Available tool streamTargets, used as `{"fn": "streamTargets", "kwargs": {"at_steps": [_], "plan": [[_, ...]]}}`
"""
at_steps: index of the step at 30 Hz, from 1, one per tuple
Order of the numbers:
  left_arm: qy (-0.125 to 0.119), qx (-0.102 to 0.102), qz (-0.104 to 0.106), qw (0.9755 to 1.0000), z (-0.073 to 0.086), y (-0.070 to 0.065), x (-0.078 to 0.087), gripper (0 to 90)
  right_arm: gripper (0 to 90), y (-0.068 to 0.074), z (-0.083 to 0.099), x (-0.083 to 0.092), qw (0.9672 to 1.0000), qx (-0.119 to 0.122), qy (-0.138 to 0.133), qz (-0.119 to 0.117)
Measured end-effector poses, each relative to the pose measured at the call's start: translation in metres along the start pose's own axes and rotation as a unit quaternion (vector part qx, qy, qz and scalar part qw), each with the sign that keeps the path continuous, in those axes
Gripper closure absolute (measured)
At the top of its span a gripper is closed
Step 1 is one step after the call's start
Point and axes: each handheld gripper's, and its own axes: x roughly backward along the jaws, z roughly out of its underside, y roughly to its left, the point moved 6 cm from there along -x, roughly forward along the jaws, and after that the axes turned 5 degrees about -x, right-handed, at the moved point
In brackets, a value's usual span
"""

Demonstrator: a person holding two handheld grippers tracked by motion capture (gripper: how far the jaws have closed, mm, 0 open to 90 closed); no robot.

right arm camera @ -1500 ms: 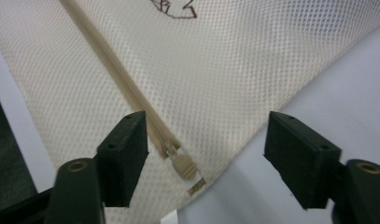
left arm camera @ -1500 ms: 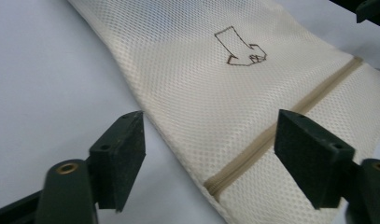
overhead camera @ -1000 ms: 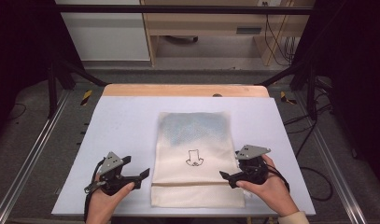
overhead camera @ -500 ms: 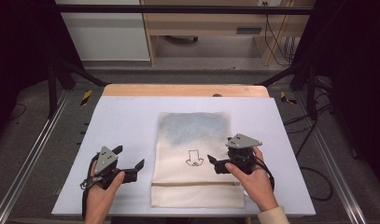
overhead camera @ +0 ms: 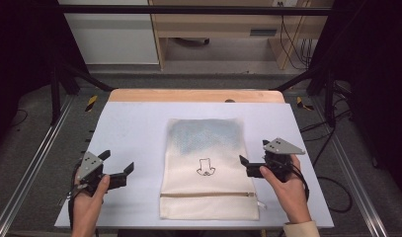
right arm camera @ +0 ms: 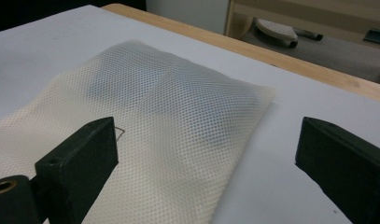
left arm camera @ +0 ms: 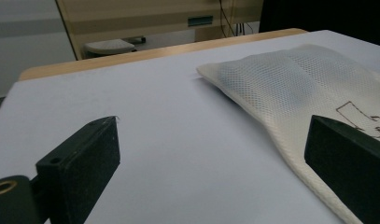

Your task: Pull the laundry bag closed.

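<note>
In the high view, the left gripper [overhead camera: 120,169] is sitting at the 8 o'clock part of the table [overhead camera: 134,123], held in the left hand [overhead camera: 87,200], with its jaws pointing toward 3 o'clock. The jaws are standing released and wide, having just been opening, and nothing is lying between them. The right gripper [overhead camera: 247,167] is sitting at about 4 o'clock, held in the right hand [overhead camera: 287,190], jaws pointing toward 9 o'clock and likewise standing apart with nothing grasped. Between the two grippers, the bag [overhead camera: 208,168] is lying flat on the table centre, its long axis running 6 to 12 o'clock. The zipper [overhead camera: 208,195] is crossing the bag near its 6 o'clock end, and a small black outline drawing [overhead camera: 205,168] is sitting just beyond it. The right gripper is hovering at the bag's 3 o'clock edge; the left gripper is staying well apart from the 9 o'clock edge. In the left gripper view, the bag [left arm camera: 309,88] is lying toward 2 o'clock of the jaws. In the right gripper view, the mesh bag [right arm camera: 169,135] is spreading under and beyond the left jaw. Something bluish is showing through the mesh at the bag's 12 o'clock end.
</note>
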Motion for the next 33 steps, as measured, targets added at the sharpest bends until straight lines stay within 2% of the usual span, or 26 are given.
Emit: {"fn": "streamTargets", "kwargs": {"at_steps": [8,11,15,19,33], "plan": [[-0.003,0.009,-0.027,0.9996,0.005,0.026,0.008,3.4,6.2,-0.026,0.004,0.014,0.9995,-0.018,-0.008,0.026],[-0.002,0.0,-0.037,0.9993,0.006,0.032,0.008,3.4,6.2,-0.04,0.008,0.021,0.9987,-0.028,-0.013,0.04],[-0.004,-0.01,-0.042,0.9991,0.008,0.036,0.006,3.4,6.4,-0.052,0.013,0.026,0.9979,-0.028,-0.015,0.056],[0.004,-0.029,-0.047,0.9985,0.011,0.04,0.001,3.3,6.3,-0.068,0.022,0.031,0.9967,-0.039,-0.023,0.068],[0.025,-0.034,-0.056,0.9976,0.025,0.056,-0.012,3.3,6.7,-0.098,0.055,0.026,0.9938,-0.05,-0.026,0.095]]}}
